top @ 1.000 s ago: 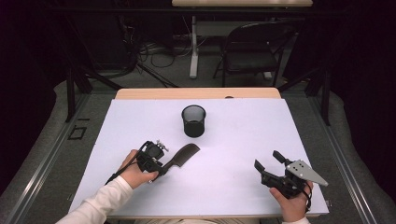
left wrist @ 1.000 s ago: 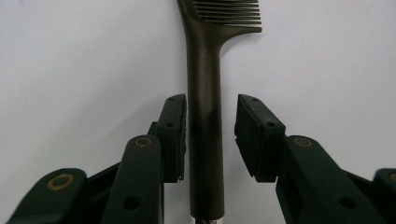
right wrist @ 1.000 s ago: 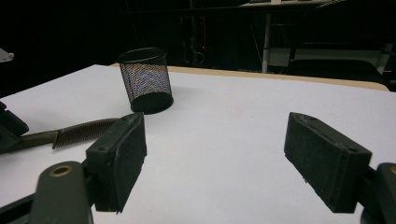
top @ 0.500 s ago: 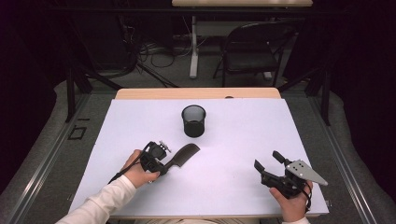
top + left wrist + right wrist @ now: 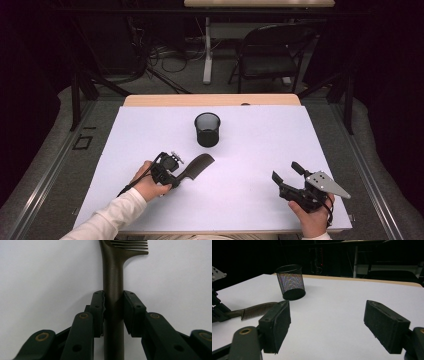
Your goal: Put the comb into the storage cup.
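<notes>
Since 1 second ago, item 1, my left gripper (image 5: pixel 176 172), keeps its place near the front left of the white table (image 5: pixel 260 140), but its jaws have just been closing, with the comb's handle between them. Both pads (image 5: pixel 98 306) now press that handle from either side in the left gripper view, so I hold the comb.

Item 2, dark comb (image 5: pixel 197 165): lies flat on the table, teeth end pointing away from my left hand toward the cup.

Item 3, black mesh cup (image 5: pixel 207 129): upright, mid-table, apart from the comb and beyond it.

Item 4, my right gripper (image 5: pixel 287 176): unmoved at the front right, well apart from the comb, jaws spread wide with nothing between them.
</notes>
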